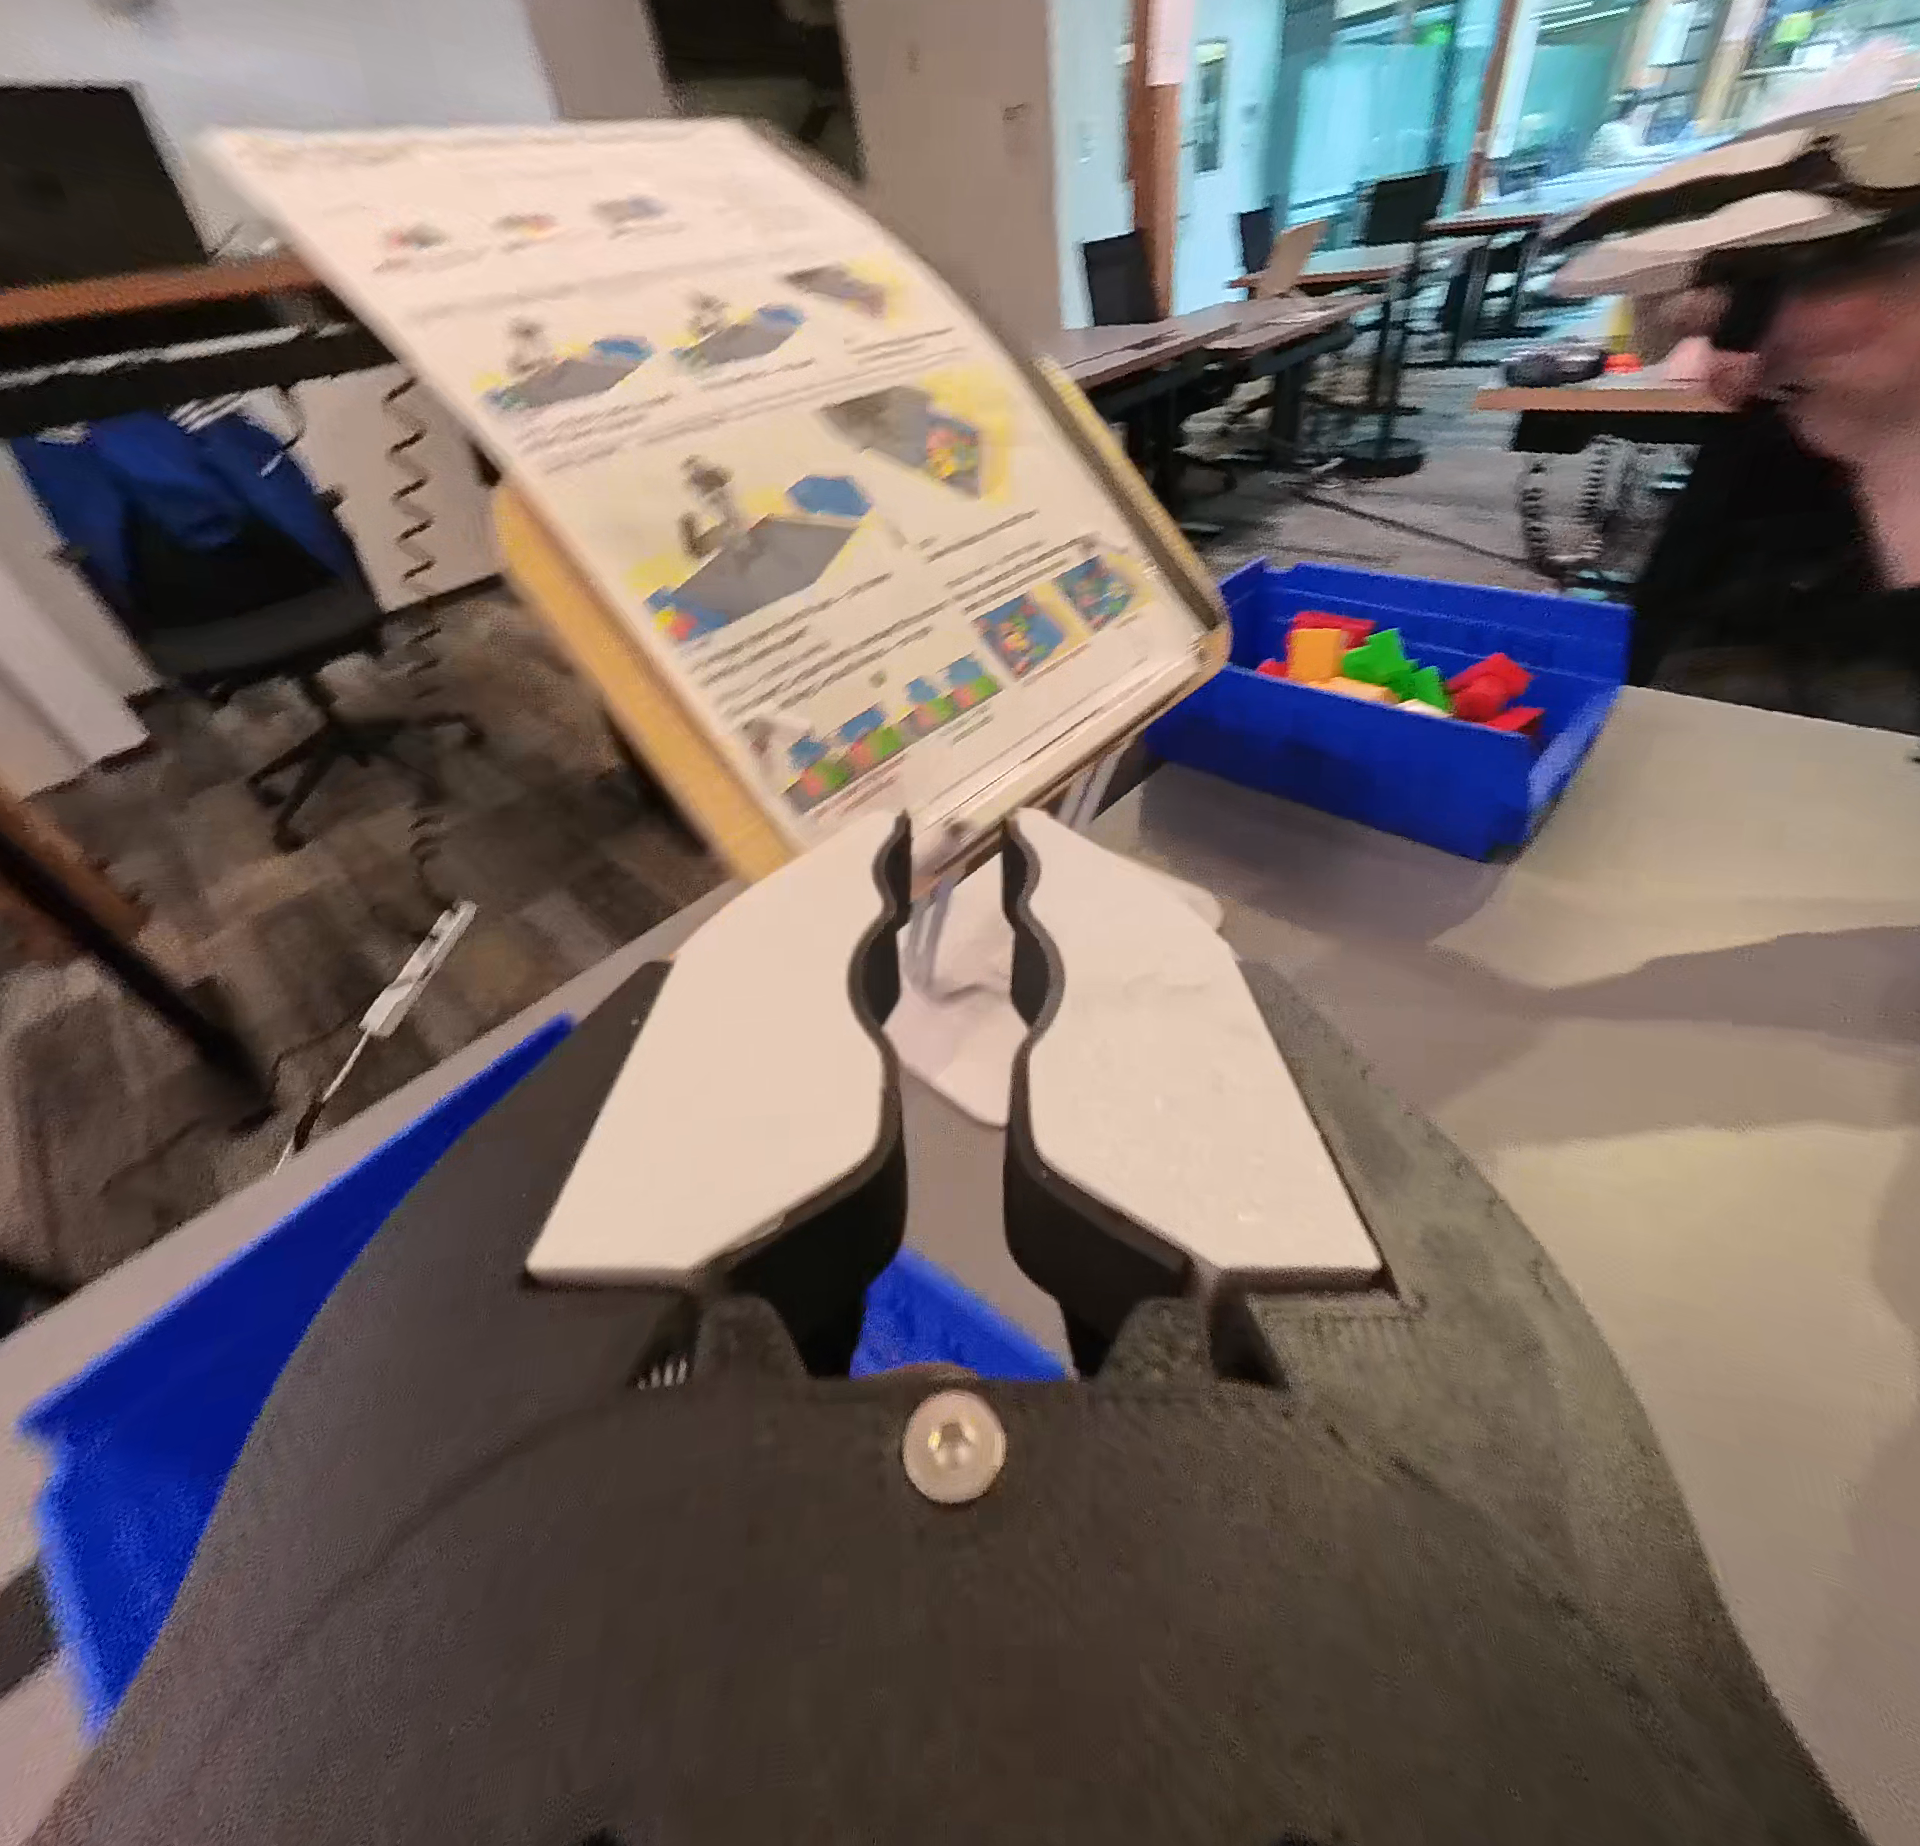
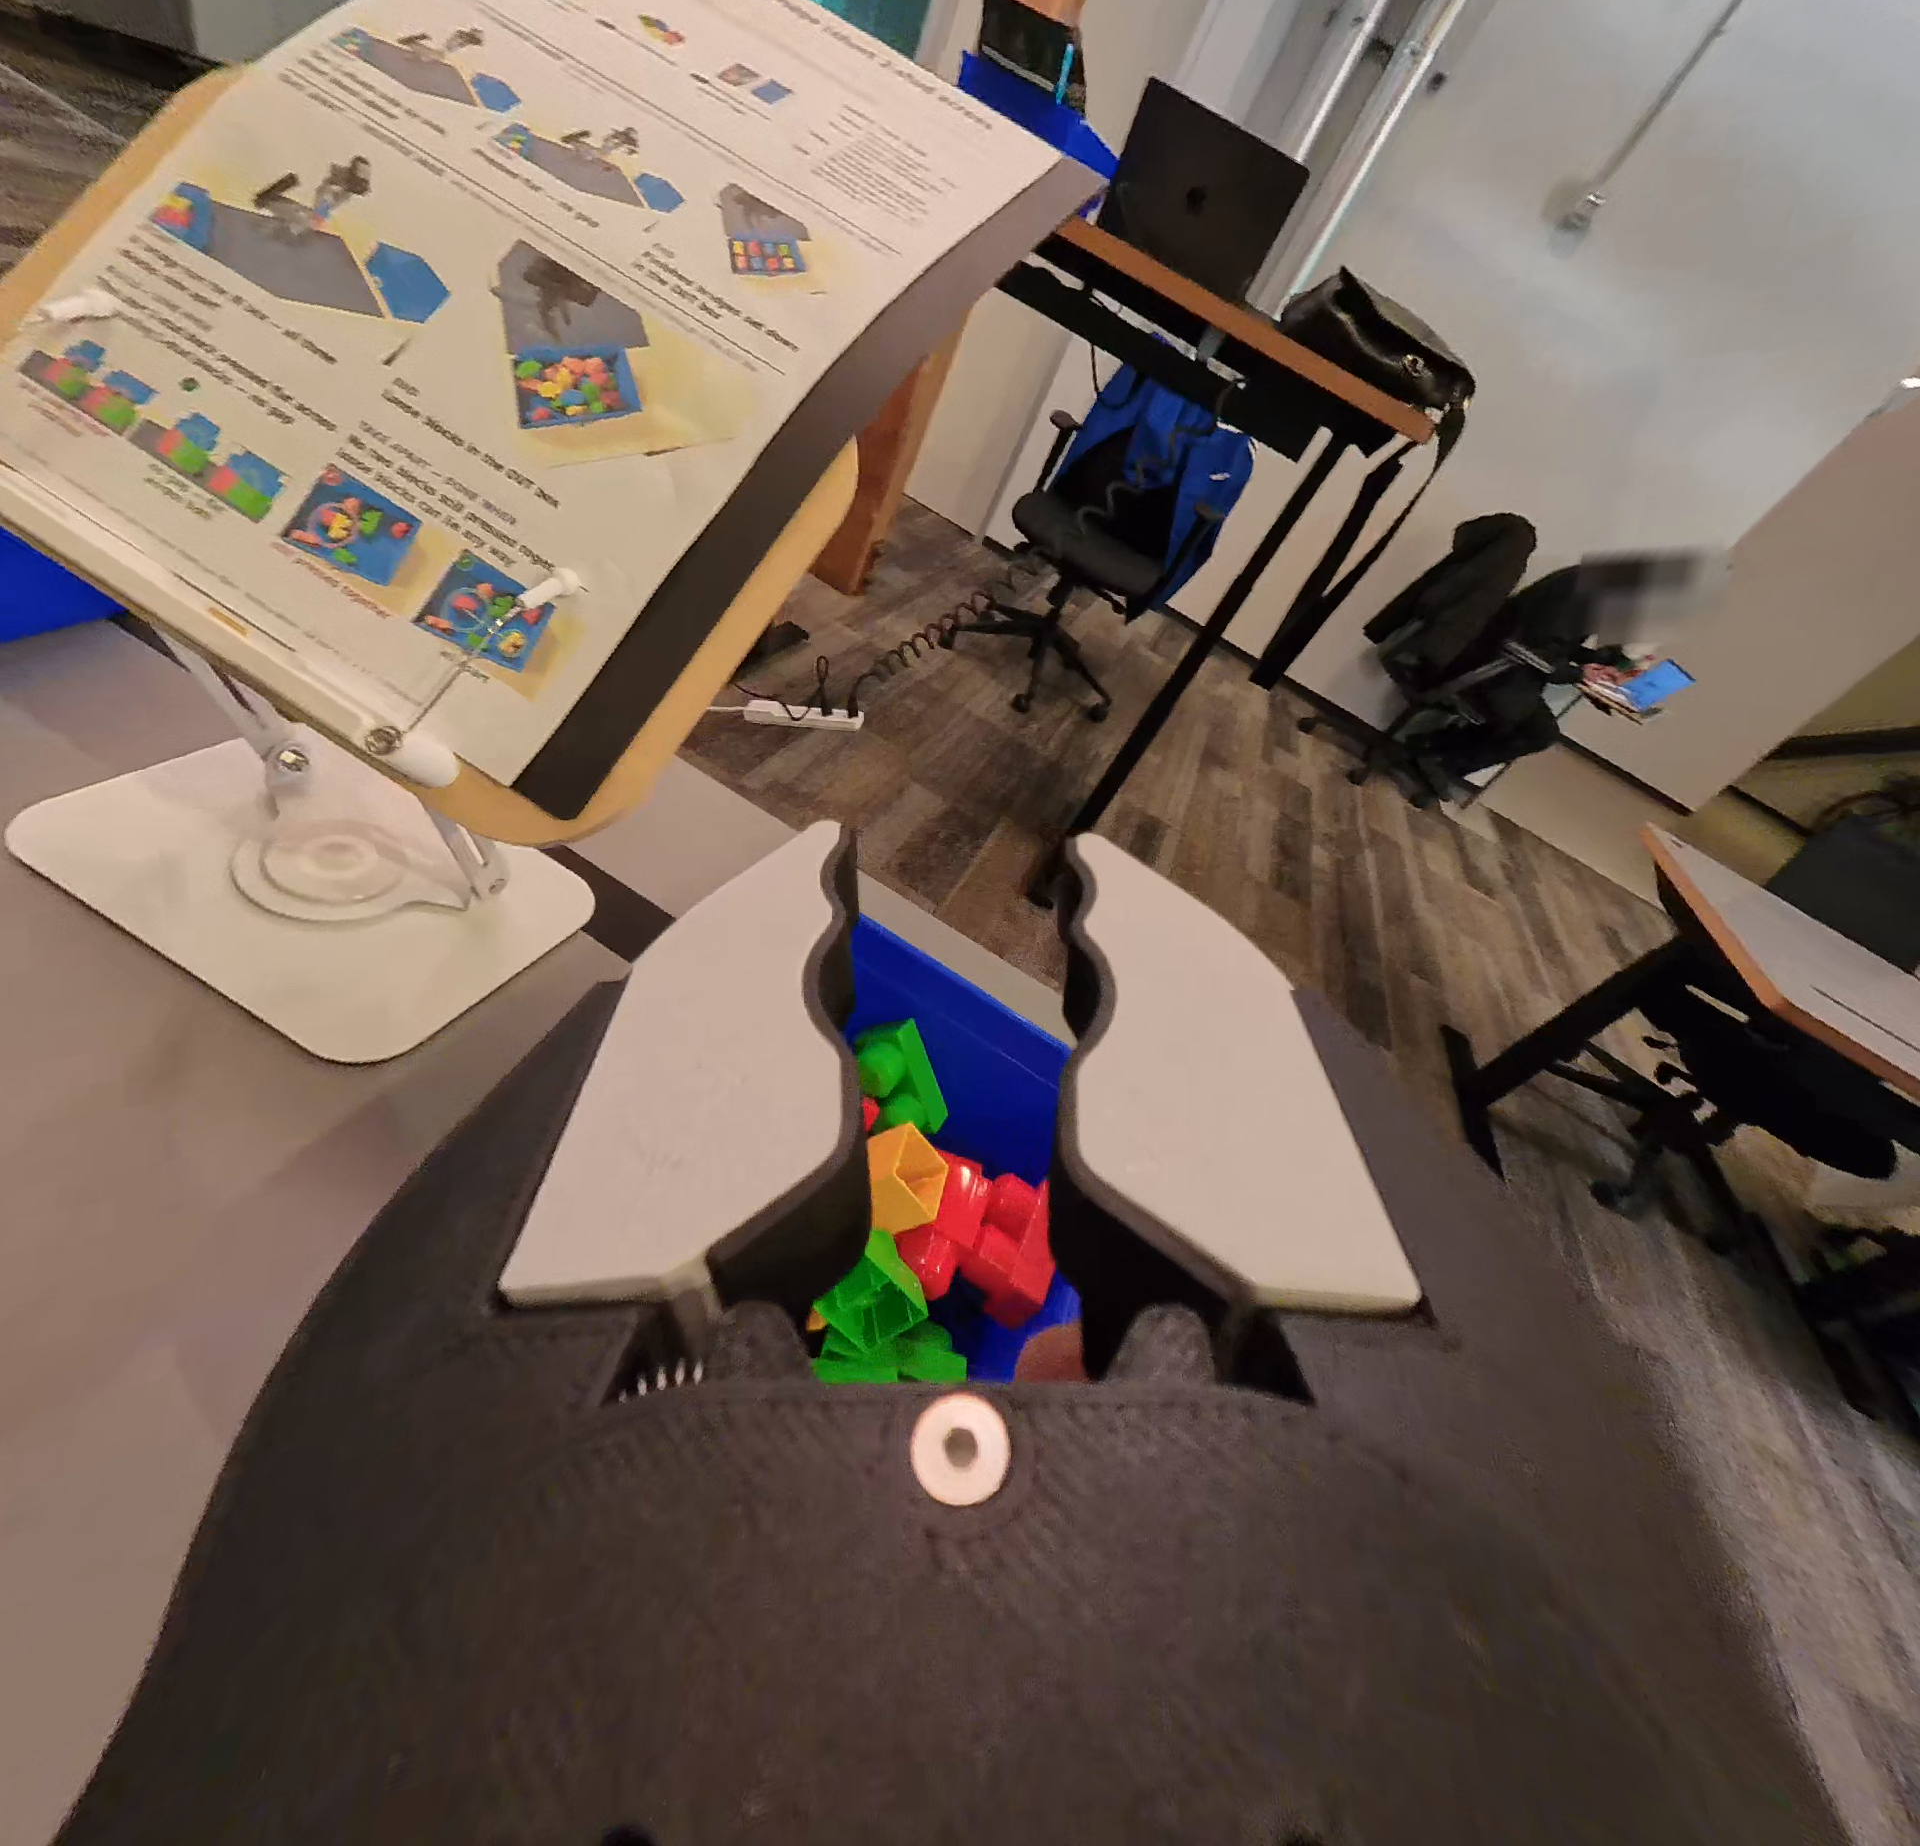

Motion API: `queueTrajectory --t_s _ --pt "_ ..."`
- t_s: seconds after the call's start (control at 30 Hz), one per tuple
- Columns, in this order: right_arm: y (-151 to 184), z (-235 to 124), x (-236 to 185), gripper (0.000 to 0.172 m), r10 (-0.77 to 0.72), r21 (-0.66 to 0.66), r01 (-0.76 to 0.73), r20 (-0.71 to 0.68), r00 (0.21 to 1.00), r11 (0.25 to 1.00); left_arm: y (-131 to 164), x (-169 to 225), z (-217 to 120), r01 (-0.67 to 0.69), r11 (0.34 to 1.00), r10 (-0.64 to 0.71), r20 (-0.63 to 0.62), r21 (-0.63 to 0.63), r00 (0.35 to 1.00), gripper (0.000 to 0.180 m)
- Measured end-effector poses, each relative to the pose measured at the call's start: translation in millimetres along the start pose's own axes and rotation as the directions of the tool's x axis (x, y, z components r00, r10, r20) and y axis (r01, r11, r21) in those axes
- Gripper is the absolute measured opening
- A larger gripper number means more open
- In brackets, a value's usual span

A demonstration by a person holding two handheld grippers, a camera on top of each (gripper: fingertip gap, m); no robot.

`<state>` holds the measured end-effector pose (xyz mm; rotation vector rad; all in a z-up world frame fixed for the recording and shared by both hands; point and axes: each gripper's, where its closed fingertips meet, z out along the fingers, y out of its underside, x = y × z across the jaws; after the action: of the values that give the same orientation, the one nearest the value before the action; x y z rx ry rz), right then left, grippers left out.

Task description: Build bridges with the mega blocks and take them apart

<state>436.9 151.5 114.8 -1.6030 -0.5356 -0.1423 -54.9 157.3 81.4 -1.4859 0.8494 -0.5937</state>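
Both hand-held grippers hold nothing: the left hand-held gripper (image 1: 956, 840) is slightly parted, the right hand-held gripper (image 2: 956, 861) wider. Mega blocks (image 2: 935, 1204) lie in a blue bin (image 2: 966, 996) under the right one; more blocks (image 1: 1392, 669) fill another bin (image 1: 1382, 768) across the desk (image 1: 1662, 1017).

Both views were bright and evenly lit. In the left wrist view, daylight came through the windows (image 1: 1455, 61) at the top right, and motion blur smeared nearly everything: the instruction sheet (image 1: 727, 446), the floor and the far blue bin (image 1: 1392, 757) near the table's (image 1: 1662, 965) far edge. A broad soft shadow crossed the table. The right wrist view was sharper, its sheet (image 2: 499, 290) only slightly soft. Wide-angle distortion bent straight lines toward the edges, curving the sheet in both.
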Motion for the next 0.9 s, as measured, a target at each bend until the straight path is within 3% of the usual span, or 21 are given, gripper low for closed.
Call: queueTrajectory --t_s 0.17,0.27,0.37,0.63,0.83,0.9 --pt "38 -6 12 0.061 0.0 -0.087 -0.007 -0.073 0.997 0.996 59 -62 -39 0.122 0.99 -0.105 0.218 -0.065 0.97 0.041" --pt "62 -13 17 0.061 0.036 -0.136 -0.048 -0.088 0.995 0.99 107 -94 -61 0.228 0.963 -0.165 0.355 -0.141 0.92 0.059" --pt "96 -21 20 0.07 0.104 -0.19 -0.126 -0.124 0.987 0.974 140 -109 -77 0.322 0.939 -0.241 0.438 -0.12 0.866 0.068" --pt "194 -34 19 0.078 0.221 -0.327 -0.273 -0.187 0.957 0.905 200 -146 -126 0.383 0.897 -0.137 0.686 -0.22 0.715 0.098" --pt "220 -27 8 0.067 0.282 -0.381 -0.315 -0.14 0.949 0.869 241 -147 -121 0.458 0.843 -0.169 0.67 -0.281 0.723 0.091" --pt "229 -21 -3 0.058 0.304 -0.416 -0.318 -0.102 0.947 0.852 256 -141 -110 0.482 0.82 -0.205 0.628 -0.308 0.751 0.079"
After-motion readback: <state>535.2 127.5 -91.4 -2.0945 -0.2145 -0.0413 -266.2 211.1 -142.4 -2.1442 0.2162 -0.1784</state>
